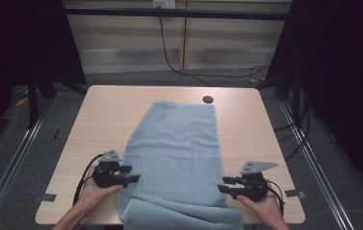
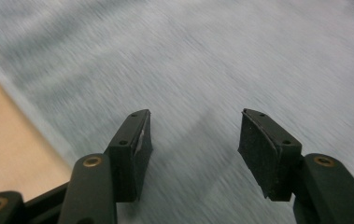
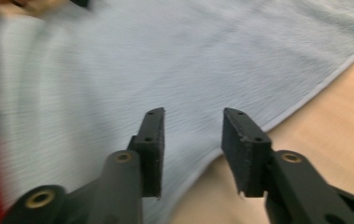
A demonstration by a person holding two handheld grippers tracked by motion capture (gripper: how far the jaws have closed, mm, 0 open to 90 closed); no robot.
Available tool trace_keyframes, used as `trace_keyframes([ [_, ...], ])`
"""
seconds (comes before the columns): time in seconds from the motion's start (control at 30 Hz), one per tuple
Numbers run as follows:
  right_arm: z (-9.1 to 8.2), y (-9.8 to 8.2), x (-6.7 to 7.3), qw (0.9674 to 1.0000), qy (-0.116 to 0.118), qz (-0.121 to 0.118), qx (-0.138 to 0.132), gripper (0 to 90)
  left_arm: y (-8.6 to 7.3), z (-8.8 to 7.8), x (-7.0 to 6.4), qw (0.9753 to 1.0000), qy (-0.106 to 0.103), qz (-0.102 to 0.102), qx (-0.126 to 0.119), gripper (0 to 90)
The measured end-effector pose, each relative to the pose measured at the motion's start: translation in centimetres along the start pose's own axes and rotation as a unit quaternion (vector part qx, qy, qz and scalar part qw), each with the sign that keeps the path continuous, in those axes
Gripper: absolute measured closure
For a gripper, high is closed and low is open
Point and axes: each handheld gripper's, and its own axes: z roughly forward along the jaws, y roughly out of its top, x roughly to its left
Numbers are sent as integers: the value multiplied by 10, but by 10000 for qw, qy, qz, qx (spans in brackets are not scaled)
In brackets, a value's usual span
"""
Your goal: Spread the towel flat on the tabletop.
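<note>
The pale blue terry towel [image 1: 176, 158] looks soft and limp — best pinched at its lower side edges, where left tool [image 1: 132, 174] and right tool [image 1: 223, 184] gape empty.

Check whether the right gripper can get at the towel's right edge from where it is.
Probably yes: the right gripper sits beside the towel with its jaws open, the hem lies just ahead of them, and nothing stands between.

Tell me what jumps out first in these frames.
A long pale blue towel runs down the middle of the light wood table, its near end draping over the front edge. The left claw and right claw flank it near that edge, each pointing inward with open jaws holding nothing. A small dark round spot sits past the far end.
</note>
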Motion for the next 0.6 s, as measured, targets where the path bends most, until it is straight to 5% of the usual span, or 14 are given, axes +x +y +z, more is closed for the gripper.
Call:
trace_keyframes([
  [0.1, 15, 5, -9, 9999, -52, -39, 119, 554, 7, 9, 6, 10000, 17, -33, -49, 439],
  [0.2, 29, 5, -11, 9990, -184, -183, 359, 559, 10, 14, 3, 9997, 170, 154, -39, 444],
  [0.23, 33, 3, -9, 9971, -416, -458, 433, 627, 11, 16, 2, 9995, 191, 237, -47, 445],
  [0.3, 33, 4, -9, 9966, -466, -503, 461, 652, 15, 20, 4, 9995, 212, 223, -63, 451],
  [0.33, 34, 6, -12, 9947, -703, -592, 457, 674, 20, 25, 7, 9990, 312, 299, -65, 474],
  [0.47, 35, 10, -29, 9944, -906, -376, 400, 862, 29, 37, 13, 9990, 323, 211, -240, 477],
  [0.6, 32, 9, -37, 9948, -918, -232, 368, 883, 31, 38, 11, 9988, 389, 222, -180, 526],
])
